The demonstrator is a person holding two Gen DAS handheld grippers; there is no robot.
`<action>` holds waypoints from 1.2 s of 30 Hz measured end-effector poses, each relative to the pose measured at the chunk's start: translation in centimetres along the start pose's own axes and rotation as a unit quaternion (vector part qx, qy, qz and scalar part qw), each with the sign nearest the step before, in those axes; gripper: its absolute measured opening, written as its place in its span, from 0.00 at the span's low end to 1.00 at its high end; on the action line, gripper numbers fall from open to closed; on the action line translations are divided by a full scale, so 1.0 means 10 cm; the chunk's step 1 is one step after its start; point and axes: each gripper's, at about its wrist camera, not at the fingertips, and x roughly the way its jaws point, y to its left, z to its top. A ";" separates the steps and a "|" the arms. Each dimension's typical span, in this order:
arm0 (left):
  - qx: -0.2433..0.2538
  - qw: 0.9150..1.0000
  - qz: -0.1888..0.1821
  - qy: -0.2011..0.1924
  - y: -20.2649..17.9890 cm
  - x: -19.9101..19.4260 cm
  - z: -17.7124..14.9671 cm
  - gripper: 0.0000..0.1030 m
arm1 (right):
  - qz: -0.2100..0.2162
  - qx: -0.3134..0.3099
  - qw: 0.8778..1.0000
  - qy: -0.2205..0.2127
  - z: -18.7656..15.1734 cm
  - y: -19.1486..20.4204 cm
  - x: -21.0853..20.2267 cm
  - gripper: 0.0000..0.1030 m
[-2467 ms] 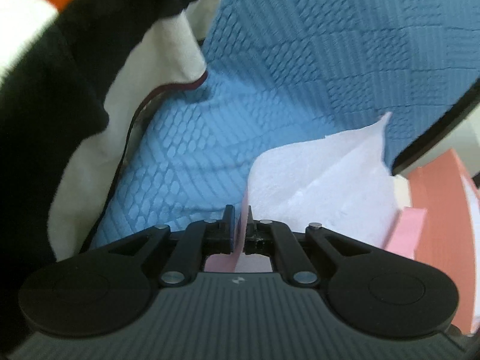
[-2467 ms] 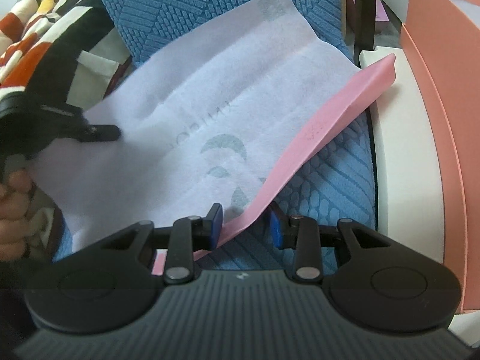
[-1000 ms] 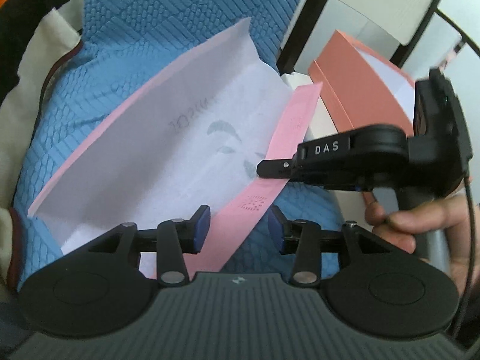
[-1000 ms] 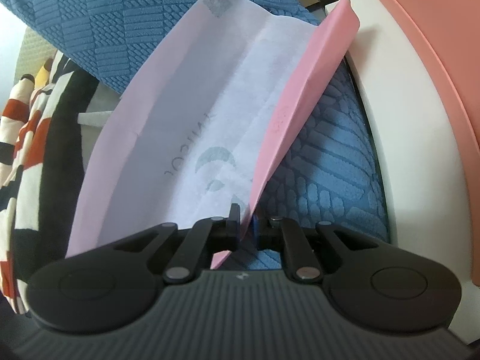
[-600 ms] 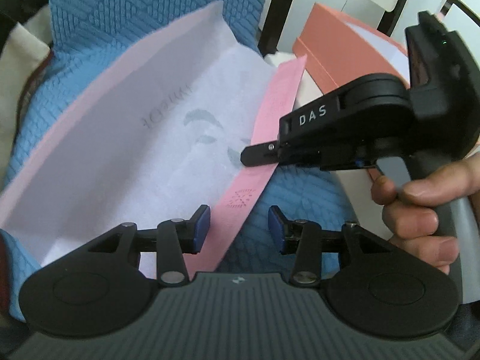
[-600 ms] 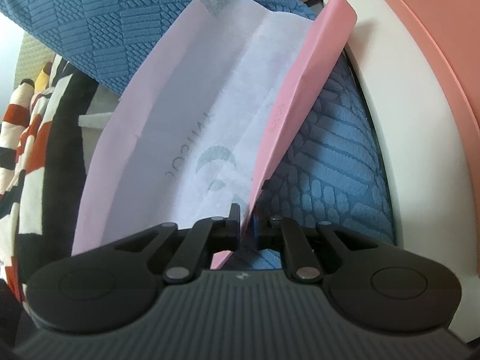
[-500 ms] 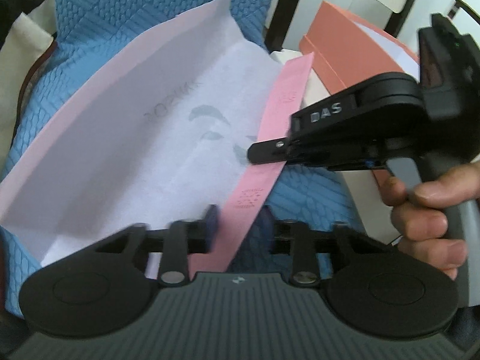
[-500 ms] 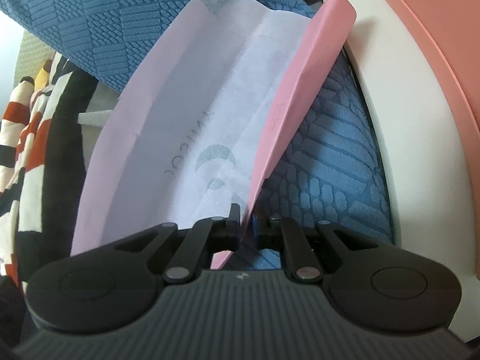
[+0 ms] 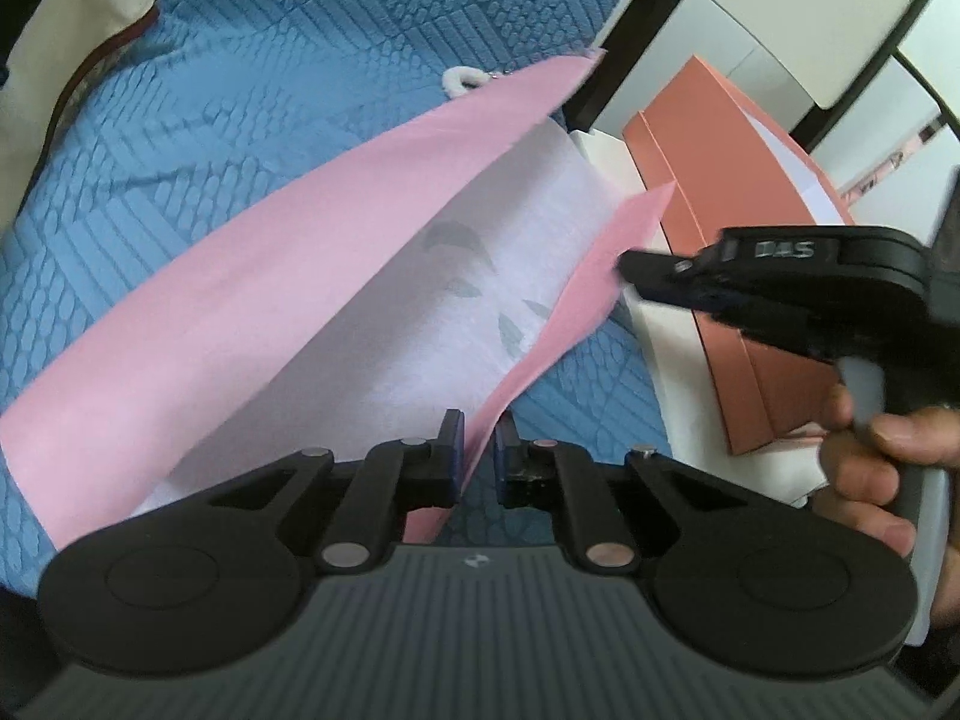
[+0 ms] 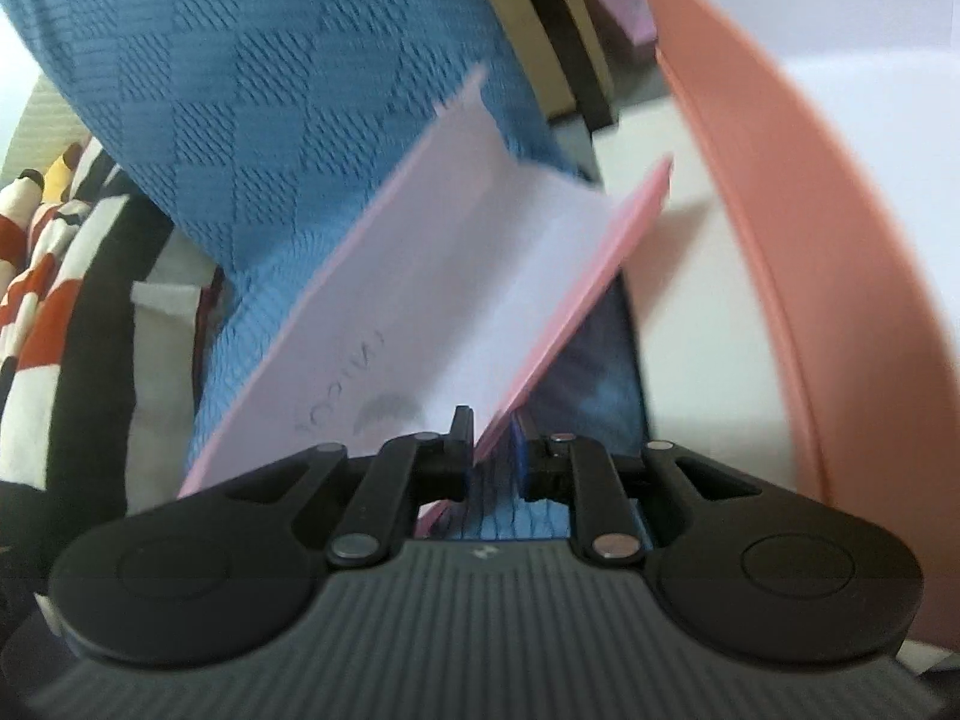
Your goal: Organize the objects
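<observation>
— So where is the pink-and-white folded paper sheet (image 9: 336, 276)?

— Lying on the blue quilted cushion (image 9: 252, 72). The left hand-held gripper (image 9: 478, 450) has just been closing and pinches its pink right flap.

— And the right hand-held gripper (image 10: 493, 450)?

— Its jaws have just been opening, slightly parted, flap edge between them, unpressed.

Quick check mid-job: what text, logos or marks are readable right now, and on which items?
"DAS": raised letters, blurred, on the right gripper body, seen from the left wrist view.
Grey print and a leaf-like logo on the pink bag: showing through reversed, too blurred to read.
Nothing readable on the orange box.
</observation>
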 end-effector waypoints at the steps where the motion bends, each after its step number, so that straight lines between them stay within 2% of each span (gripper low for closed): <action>1: -0.006 1.000 -0.001 0.000 0.02 0.00 0.01 0.09 | -0.001 -0.004 1.000 -0.009 0.01 0.01 -0.03 0.16; 6: -0.028 1.000 -0.006 0.001 0.11 0.03 0.04 0.09 | 0.015 -0.020 1.000 -0.016 0.04 0.04 -0.04 0.16; 15: -0.057 0.998 -0.014 0.007 0.19 0.05 0.07 0.09 | 0.045 -0.069 0.996 0.030 -0.15 0.37 0.19 0.16; 26: -0.072 0.997 -0.011 0.007 0.26 0.06 0.08 0.09 | 0.047 -0.047 0.995 0.067 -0.23 0.41 0.49 0.16; 36: -0.068 0.997 -0.008 -0.046 0.24 -0.17 0.10 0.09 | 0.043 -0.048 0.995 0.078 -0.26 0.42 0.57 0.12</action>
